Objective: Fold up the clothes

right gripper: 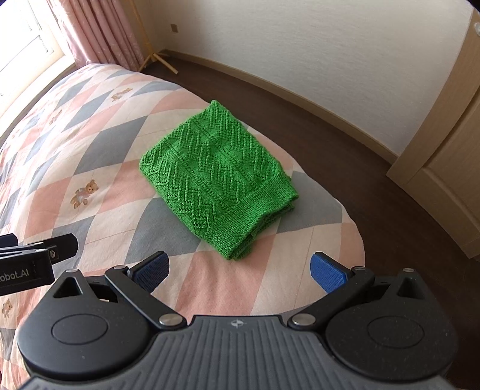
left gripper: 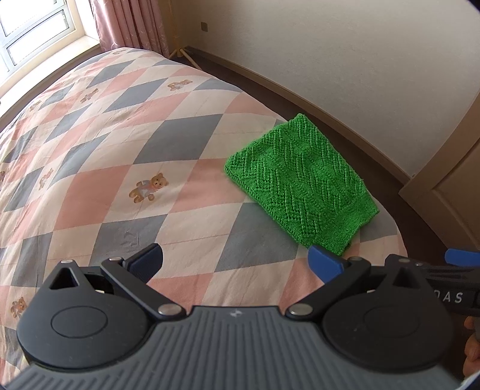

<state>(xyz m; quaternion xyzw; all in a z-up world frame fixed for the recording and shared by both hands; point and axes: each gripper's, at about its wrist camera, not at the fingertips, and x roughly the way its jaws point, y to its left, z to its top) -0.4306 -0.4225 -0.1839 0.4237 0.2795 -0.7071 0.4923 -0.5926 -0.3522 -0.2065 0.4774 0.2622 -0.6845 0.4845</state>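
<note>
A green knitted garment [left gripper: 303, 183] lies folded into a compact rectangle near the bed's corner; it also shows in the right wrist view [right gripper: 219, 177]. My left gripper [left gripper: 237, 264] is open and empty, held above the quilt to the left of and nearer than the garment. My right gripper [right gripper: 240, 270] is open and empty, just short of the garment's near folded edge. The right gripper's body shows at the right edge of the left wrist view [left gripper: 450, 288]. The left gripper shows at the left edge of the right wrist view [right gripper: 36, 258].
The bed carries a pink, grey and white diamond quilt [left gripper: 120, 168] with teddy bear prints. Dark wood floor [right gripper: 345, 126] runs past the bed's edge. A wooden cabinet [right gripper: 450, 168] stands at the right. Pink curtains [left gripper: 129, 24] and a window [left gripper: 33, 33] are at the far left.
</note>
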